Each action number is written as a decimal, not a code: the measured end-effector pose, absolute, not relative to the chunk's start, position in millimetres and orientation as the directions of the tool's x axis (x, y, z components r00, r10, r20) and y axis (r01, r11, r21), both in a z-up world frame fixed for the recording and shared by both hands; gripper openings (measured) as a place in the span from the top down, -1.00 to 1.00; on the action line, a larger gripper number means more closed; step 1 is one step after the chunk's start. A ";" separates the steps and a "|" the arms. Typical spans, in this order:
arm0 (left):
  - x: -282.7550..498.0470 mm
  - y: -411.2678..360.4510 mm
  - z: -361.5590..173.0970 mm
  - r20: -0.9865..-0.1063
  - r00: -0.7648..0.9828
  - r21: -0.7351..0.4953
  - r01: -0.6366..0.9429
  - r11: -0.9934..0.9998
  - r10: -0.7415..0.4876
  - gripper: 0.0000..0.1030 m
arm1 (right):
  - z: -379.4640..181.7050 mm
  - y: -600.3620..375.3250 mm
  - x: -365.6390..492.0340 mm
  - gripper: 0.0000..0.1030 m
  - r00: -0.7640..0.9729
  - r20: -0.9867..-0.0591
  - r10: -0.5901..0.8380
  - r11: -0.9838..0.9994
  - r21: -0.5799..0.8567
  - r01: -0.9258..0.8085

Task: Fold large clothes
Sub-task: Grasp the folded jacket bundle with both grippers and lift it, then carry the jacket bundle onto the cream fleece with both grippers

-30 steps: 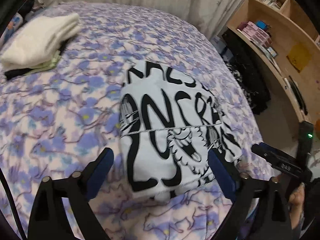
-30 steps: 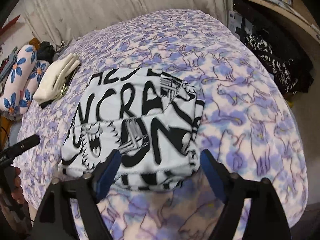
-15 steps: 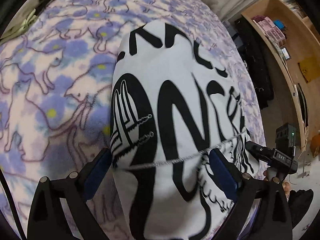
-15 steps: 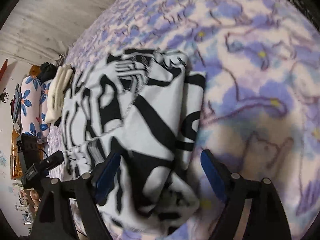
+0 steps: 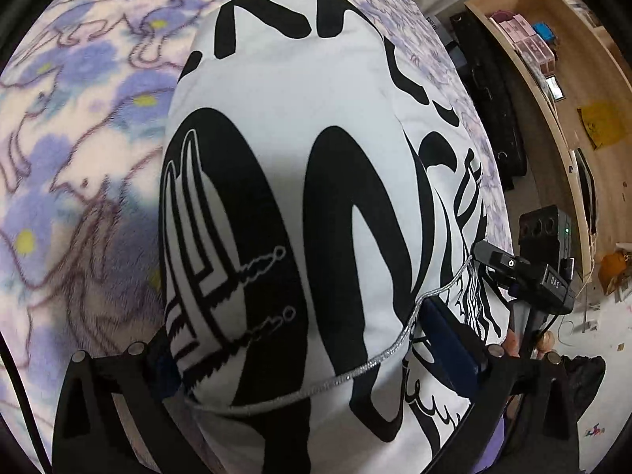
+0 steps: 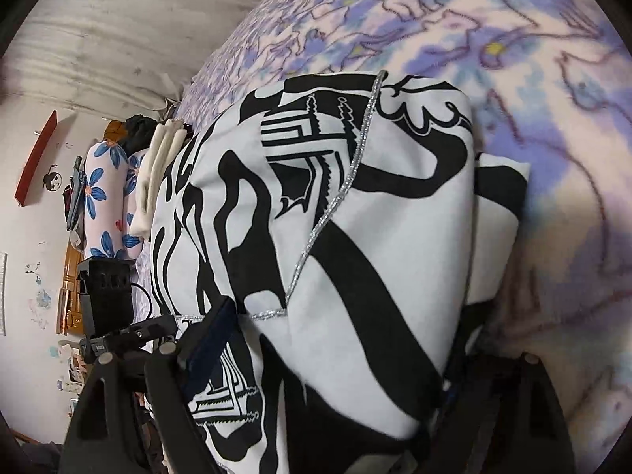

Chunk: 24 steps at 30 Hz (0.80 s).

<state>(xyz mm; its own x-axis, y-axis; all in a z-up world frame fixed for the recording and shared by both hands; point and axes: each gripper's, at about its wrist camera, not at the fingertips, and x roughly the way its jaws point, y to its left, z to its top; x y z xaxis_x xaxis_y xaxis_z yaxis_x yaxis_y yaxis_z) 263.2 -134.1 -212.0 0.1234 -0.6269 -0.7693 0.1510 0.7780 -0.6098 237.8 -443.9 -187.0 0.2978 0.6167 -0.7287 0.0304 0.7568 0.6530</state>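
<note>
White-and-black printed garment (image 5: 316, 197), folded, lies on the purple flowered blanket (image 5: 79, 158). Left gripper (image 5: 316, 359) straddles its near edge with jaws spread wide, fabric bulging between them. Right gripper (image 6: 328, 355) is likewise wide, fabric between its fingers, not pinched.

Bedspread (image 5: 79, 126): purple floral fleece, covered the bed.
Shelving (image 5: 553, 91): wooden, stood beside the bedspread's far edge.
Flowered pillows (image 6: 102, 193): lay at the bedspread's end.
Cream folded cloth (image 6: 158, 166): lay beside those pillows.
</note>
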 end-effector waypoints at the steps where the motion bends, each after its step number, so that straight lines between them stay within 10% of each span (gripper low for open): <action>1: 264.4 -134.9 -212.5 -0.771 0.127 -0.607 0.155 0.780 -0.624 -0.99 | -186.1 -442.6 235.9 -0.63 0.307 -0.734 0.606 0.765 0.643 0.026; 7: 259.9 -145.5 -203.6 -0.792 0.177 -0.562 0.164 0.811 -0.585 -0.93 | -179.8 -437.1 226.1 -0.27 0.344 -0.763 0.547 0.810 0.586 0.012; 15: 222.6 -173.7 -143.7 -0.804 0.405 -0.324 0.316 0.892 -0.436 -0.05 | -130.4 -401.3 204.1 0.47 0.445 -0.774 0.451 0.877 0.478 -0.057; 24: 177.3 -121.5 -83.4 -0.780 0.497 -0.219 0.351 0.910 -0.380 0.01 | -78.1 -324.7 165.3 0.55 0.494 -0.759 0.424 0.899 0.420 -0.126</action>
